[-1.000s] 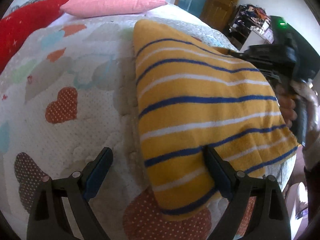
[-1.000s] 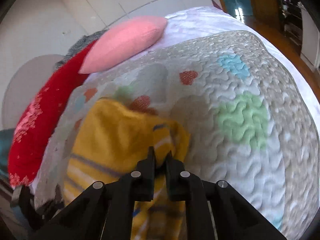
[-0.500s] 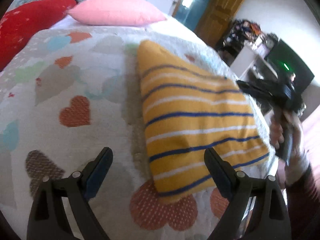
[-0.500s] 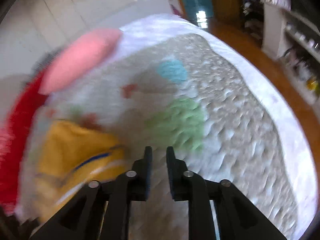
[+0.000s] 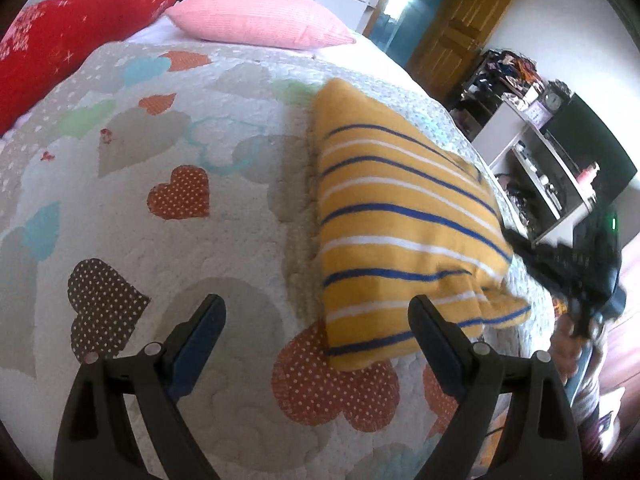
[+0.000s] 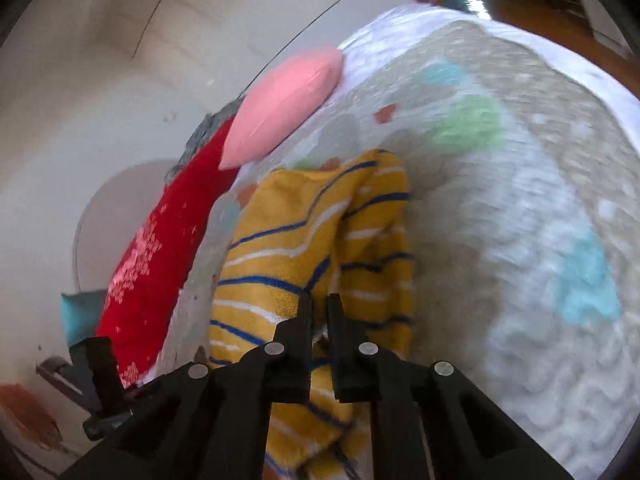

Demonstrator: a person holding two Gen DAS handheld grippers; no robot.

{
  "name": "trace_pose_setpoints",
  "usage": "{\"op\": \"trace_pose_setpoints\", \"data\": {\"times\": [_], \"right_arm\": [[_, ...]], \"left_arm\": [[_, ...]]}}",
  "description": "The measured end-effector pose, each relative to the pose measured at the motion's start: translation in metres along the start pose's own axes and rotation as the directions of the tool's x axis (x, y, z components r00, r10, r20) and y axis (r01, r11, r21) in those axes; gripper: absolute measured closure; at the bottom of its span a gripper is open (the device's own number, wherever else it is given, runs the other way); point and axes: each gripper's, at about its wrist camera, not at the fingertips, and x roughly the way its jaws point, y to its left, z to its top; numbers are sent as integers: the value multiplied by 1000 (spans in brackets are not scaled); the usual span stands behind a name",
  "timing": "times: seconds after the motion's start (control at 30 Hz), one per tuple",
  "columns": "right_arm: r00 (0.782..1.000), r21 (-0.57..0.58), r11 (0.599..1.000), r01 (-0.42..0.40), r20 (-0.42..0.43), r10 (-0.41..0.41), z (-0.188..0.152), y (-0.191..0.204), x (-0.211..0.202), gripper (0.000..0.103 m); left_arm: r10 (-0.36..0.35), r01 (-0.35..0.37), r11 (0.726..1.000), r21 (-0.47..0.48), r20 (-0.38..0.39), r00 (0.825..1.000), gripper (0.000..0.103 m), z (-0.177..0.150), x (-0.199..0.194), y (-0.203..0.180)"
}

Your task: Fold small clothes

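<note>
A bed fills both views, covered by a white quilt (image 5: 224, 240) patched with hearts in red, brown, grey, green and blue. At the head end a long red cushion (image 5: 76, 32) with pale star marks lies along one side, and a pink pillow (image 5: 256, 20) rests beside it, touching the quilt's top edge. Past the far side of the bed stand a white open shelf unit (image 5: 536, 168) crowded with small items and a wooden door (image 5: 456, 36).

The small garment (image 5: 396, 232), mustard yellow with blue and white stripes, lies folded on the quilt close to the bed's side edge nearest the shelves, its lower corner over a big red dotted heart. In the right wrist view the cloth (image 6: 316, 264) is bunched, one layer raised and creased over another.

The left gripper (image 5: 316, 320) hovers above the quilt with its jaws spread wide and nothing between them; its right finger overlaps the garment's near edge in the picture.

The right gripper (image 6: 319, 312) has just been closing, and its jaws now stand almost together over the striped cloth; whether fabric is pinched between them I cannot tell.
</note>
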Motion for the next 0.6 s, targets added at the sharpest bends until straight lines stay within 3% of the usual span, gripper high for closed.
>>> {"op": "trace_pose_setpoints", "data": {"times": [0.07, 0.2, 0.33, 0.37, 0.43, 0.47, 0.6], "right_arm": [[998, 39, 997, 63, 2, -63, -7, -18, -5, 103], [984, 69, 981, 180, -25, -179, -15, -43, -9, 102], [989, 44, 991, 124, 76, -127, -10, -33, -33, 96], [988, 34, 993, 113, 98, -116, -5, -29, -37, 88], [987, 23, 995, 98, 125, -100, 4, -21, -37, 22], [986, 20, 996, 92, 138, -94, 8, -18, -33, 16], [997, 25, 998, 52, 48, -53, 21, -13, 14, 14]], "left_arm": [[-22, 22, 999, -40, -14, 1000, 11, 2, 6, 6], [-65, 64, 995, -78, -12, 998, 11, 7, 14, 8], [-113, 115, 990, -77, 31, 993, 11, 22, 14, 12], [-125, 129, 989, -78, 44, 991, 9, 28, 15, 16], [-161, 164, 982, -98, 39, 986, 5, 38, 24, 25], [-181, 183, 977, -112, 27, 983, 5, 43, 31, 30], [-292, 283, 954, -103, -96, 951, 3, 51, 67, 31]]}}
